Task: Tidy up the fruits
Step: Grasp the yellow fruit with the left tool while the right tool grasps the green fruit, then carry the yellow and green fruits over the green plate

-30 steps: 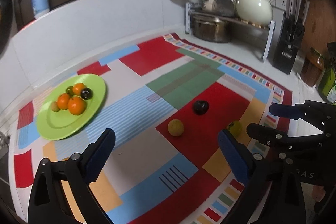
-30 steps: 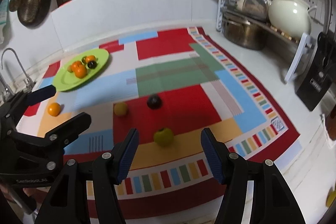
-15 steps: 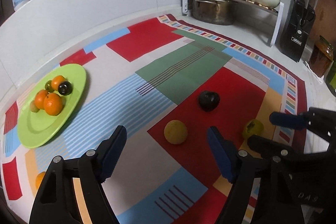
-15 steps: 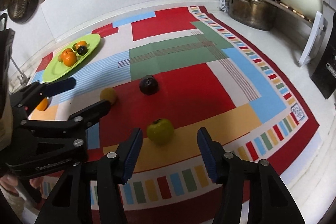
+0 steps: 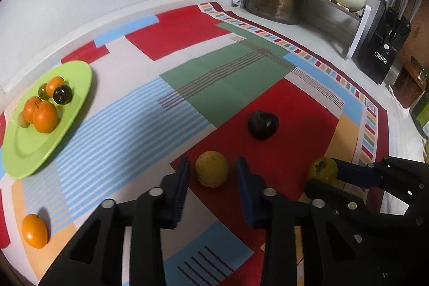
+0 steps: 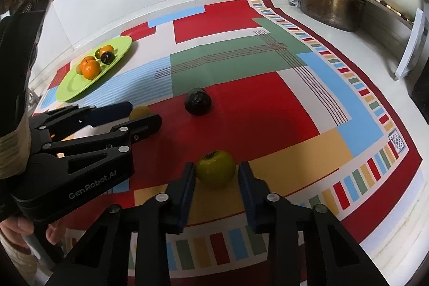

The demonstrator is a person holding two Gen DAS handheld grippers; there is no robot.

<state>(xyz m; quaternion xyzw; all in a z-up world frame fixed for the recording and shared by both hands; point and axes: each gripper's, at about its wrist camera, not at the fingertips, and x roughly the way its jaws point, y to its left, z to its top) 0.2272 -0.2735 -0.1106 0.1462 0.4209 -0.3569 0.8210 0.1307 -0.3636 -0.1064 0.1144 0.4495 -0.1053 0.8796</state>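
Our left gripper (image 5: pixel 213 173) is closing its jaws around the yellow fruit (image 5: pixel 211 168) on the red patch of the colourful mat (image 5: pixel 187 87), with slim gaps still showing beside the pads. Our right gripper (image 6: pixel 215 174) has narrowed onto the green fruit (image 6: pixel 215 170), pads at its sides. A dark plum (image 5: pixel 262 124) lies beyond; the green plate (image 5: pixel 29 152) already carries oranges (image 5: pixel 45 116).
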